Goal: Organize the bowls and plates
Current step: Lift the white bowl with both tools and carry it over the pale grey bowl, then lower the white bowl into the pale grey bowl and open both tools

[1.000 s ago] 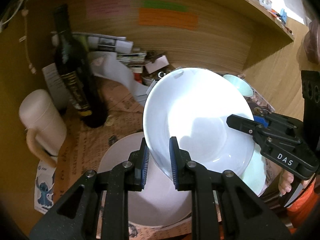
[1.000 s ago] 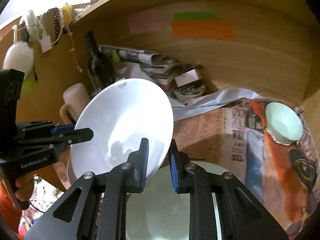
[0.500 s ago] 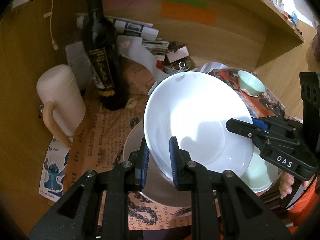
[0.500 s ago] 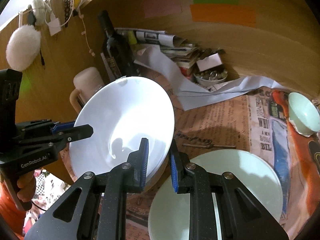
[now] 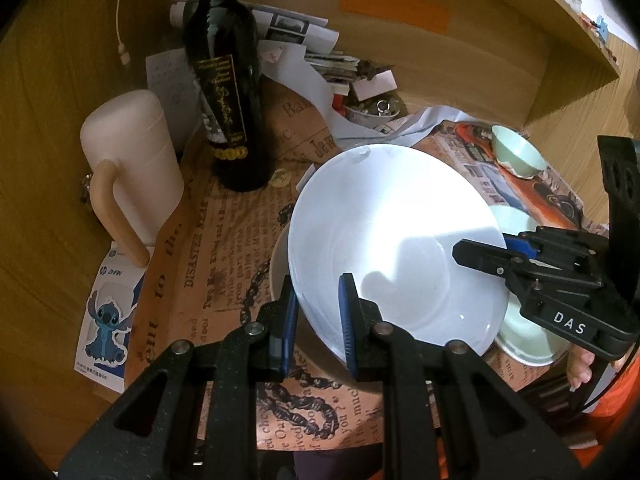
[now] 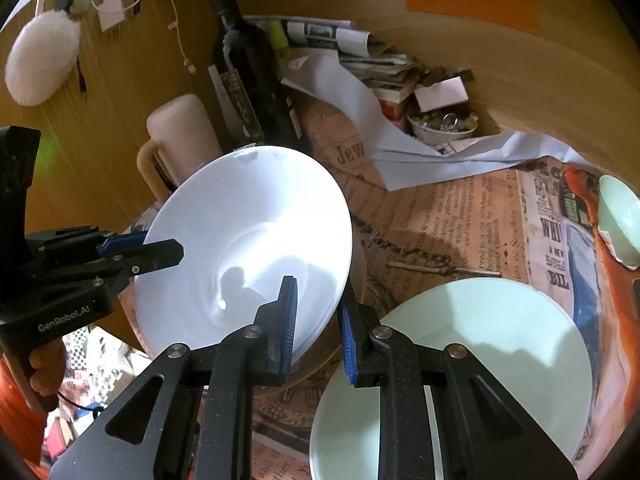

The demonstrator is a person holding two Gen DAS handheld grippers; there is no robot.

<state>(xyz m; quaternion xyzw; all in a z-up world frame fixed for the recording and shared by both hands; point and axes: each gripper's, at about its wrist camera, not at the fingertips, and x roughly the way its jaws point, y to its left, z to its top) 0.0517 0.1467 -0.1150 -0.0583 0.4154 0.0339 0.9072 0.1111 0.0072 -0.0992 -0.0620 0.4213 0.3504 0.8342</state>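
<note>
A white deep plate (image 5: 392,240) is held tilted in the air by both grippers. My left gripper (image 5: 318,320) is shut on its near rim; it also shows in the right wrist view (image 6: 160,252). My right gripper (image 6: 318,320) is shut on the opposite rim of the same white plate (image 6: 248,240); it also shows in the left wrist view (image 5: 492,256). Another white plate (image 5: 280,268) lies on the table beneath. A pale green plate (image 6: 480,360) lies to the right. A small pale green bowl (image 6: 620,220) sits far right.
A dark wine bottle (image 5: 226,92) and a cream jug with a handle (image 5: 132,172) stand at the left. Papers and a small bowl of metal bits (image 6: 444,124) crowd the back against the wooden wall. Newspaper-print paper (image 6: 460,220) covers the table.
Both grippers have drawn back and up with the white plate; the bottle, jug and green plate now show more fully. The grip on the plate is unchanged.
</note>
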